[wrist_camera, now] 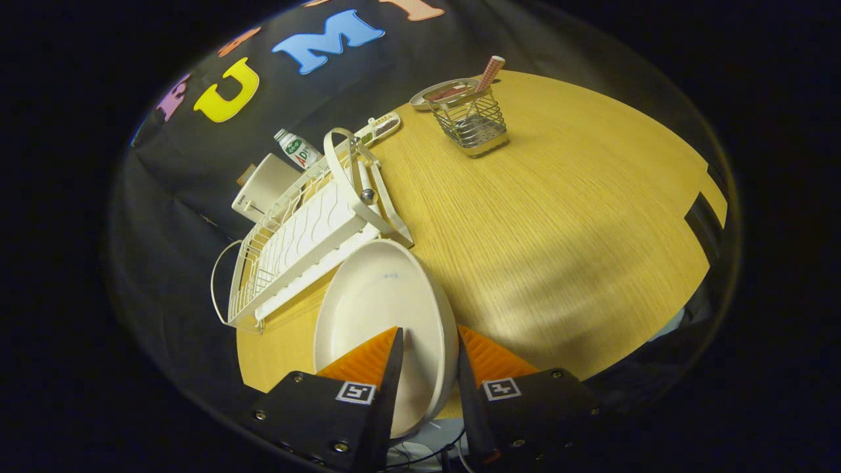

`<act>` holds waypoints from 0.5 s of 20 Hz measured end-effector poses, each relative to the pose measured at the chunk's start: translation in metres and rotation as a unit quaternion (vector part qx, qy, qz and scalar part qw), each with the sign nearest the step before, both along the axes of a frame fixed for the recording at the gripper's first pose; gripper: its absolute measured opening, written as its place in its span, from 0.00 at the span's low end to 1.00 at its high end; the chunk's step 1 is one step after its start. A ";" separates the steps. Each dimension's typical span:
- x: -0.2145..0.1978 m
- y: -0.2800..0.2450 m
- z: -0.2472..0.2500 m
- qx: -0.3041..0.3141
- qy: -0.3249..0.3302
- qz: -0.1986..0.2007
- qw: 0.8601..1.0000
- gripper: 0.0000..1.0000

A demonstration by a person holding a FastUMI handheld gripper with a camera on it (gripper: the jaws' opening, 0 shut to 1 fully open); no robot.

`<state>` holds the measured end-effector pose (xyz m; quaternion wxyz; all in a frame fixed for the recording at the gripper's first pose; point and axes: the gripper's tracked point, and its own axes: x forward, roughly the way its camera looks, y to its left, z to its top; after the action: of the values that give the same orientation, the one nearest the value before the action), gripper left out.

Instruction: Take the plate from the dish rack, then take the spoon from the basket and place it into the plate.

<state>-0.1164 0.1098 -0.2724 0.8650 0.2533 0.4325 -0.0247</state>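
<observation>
Gripping plate (381, 309), tool (428, 345) clamped.

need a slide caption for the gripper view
Gripper shut on round white plate's rim, beside white wire dish rack on wooden table.

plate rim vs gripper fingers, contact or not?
Touching. The gripper view shows the plate rim running between the two orange fingers, both pads pressed against it with no gap. The gripper holds the plate beside the dish rack.

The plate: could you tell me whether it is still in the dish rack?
Out. The plate is held by its rim in the hand-held gripper, beside the dish rack.
</observation>
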 end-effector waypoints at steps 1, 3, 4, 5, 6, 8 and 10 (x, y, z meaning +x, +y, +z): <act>0.001 -0.002 0.000 -0.002 -0.002 0.000 1.000 0.45; 0.003 -0.002 0.005 0.000 -0.010 -0.002 1.000 0.45; 0.004 -0.004 0.008 -0.004 -0.017 -0.004 1.000 0.45; 0.008 -0.009 0.015 -0.010 -0.028 -0.011 1.000 0.45; 0.014 -0.014 0.024 -0.016 -0.042 -0.022 0.999 0.45; 0.031 -0.029 0.045 -0.026 -0.073 -0.053 0.996 0.45; 0.051 -0.044 0.067 -0.029 -0.104 -0.084 0.991 0.45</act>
<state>-0.0658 0.0656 -0.2051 0.9071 0.2646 0.3166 -0.0836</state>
